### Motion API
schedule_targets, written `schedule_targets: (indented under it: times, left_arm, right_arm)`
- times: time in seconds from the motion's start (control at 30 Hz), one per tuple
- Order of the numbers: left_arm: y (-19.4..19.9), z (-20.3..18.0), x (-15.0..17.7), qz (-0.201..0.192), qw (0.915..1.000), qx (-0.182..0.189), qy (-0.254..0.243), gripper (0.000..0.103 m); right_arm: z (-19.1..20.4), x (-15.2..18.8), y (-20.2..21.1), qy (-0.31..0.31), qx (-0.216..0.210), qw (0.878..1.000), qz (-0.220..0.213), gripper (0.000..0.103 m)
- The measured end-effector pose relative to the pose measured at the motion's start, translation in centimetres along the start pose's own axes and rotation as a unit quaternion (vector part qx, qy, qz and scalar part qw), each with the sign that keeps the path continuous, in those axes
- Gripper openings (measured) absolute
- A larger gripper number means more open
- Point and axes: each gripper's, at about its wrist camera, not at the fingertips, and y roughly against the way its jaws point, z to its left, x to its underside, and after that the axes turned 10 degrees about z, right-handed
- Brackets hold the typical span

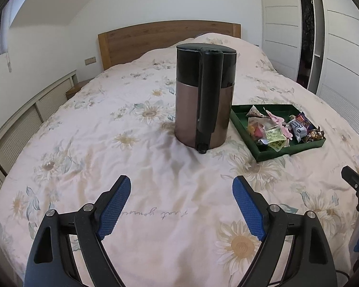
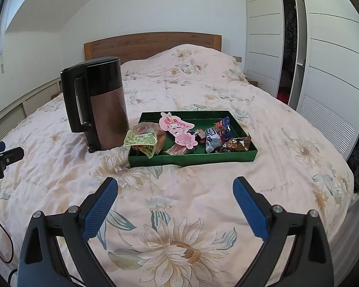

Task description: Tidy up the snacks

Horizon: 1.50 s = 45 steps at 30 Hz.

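A green tray (image 2: 193,161) (image 1: 292,149) lies on the bed and holds several snack packets: a pink character packet (image 2: 179,129), a clear bag with a yellow-green label (image 2: 143,141) (image 1: 274,136), a blue-and-white packet (image 2: 213,137) (image 1: 299,125) and a brown candy (image 2: 237,143). My left gripper (image 1: 182,186) is open and empty above the quilt, in front of the kettle. My right gripper (image 2: 176,186) is open and empty, a short way in front of the tray. Each gripper's tip also shows at the edge of the other's view.
A brown kettle (image 1: 203,95) (image 2: 100,105) with black lid and handle stands upright just left of the tray. The floral quilt (image 2: 179,227) covers the bed. A wooden headboard (image 2: 153,44) is at the back, white wardrobes (image 2: 323,59) at the right.
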Motion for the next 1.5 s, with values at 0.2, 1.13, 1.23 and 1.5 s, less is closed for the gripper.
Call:
schedule_targets:
  times: [0.2, 1.13, 1.23, 1.5]
  left_arm:
    - [0.0, -0.4, 0.1, 0.005, 0.9999, 0.007, -0.012, 0.083]
    - [-0.9, -0.8, 1.1, 0.026, 0.9984, 0.014, -0.048, 0.083]
    - [-1.0, -0.8, 1.2, 0.028, 0.9982, 0.016, -0.05, 0.083]
    - [-1.0, -0.6, 1.2, 0.03, 0.9983, 0.016, -0.048, 0.083]
  right_arm:
    - [-0.6, 0.1, 0.0, -0.003, 0.005, 1.0, 0.003, 0.103]
    - [-1.7, 1.5, -1.4, 0.018, 0.024, 0.999, 0.032, 0.103]
    - [-1.7, 1.5, -1.4, 0.019, 0.023, 0.999, 0.032, 0.103]
    - [-1.6, 1.3, -1.5, 0.022, 0.02, 0.999, 0.027, 0.103]
